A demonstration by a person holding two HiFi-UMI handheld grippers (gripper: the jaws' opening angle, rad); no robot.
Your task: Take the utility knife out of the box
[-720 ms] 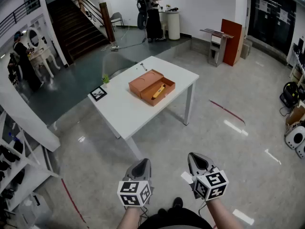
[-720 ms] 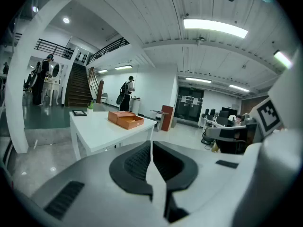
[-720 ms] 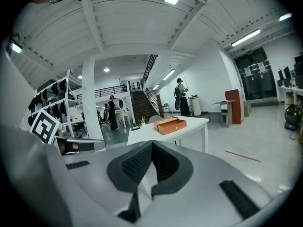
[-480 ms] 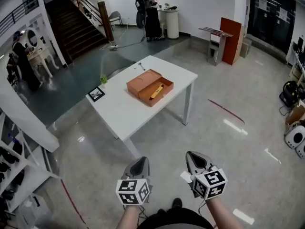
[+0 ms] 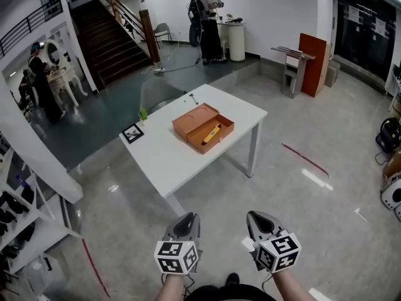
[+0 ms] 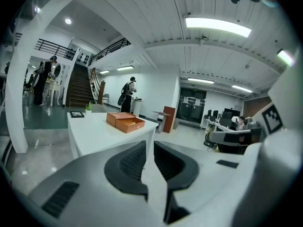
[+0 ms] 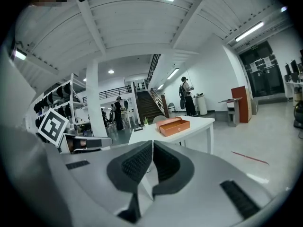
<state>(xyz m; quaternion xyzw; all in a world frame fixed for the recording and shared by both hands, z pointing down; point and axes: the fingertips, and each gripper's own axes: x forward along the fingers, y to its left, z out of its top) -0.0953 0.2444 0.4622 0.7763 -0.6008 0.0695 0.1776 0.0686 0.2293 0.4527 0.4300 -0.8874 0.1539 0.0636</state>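
left gripper (image 5: 187,217) closed; knife (image 5: 211,133) barely discernible

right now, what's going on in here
A person stands back from a white table, holding a set of tongs in each hand. The left tongs and the right tongs are both shut with nothing in them, held low in front of the person and well short of the table. On the table sits an open orange box with a yellow utility knife lying inside. Nothing has been touched yet; the knife is not yet out of the box.
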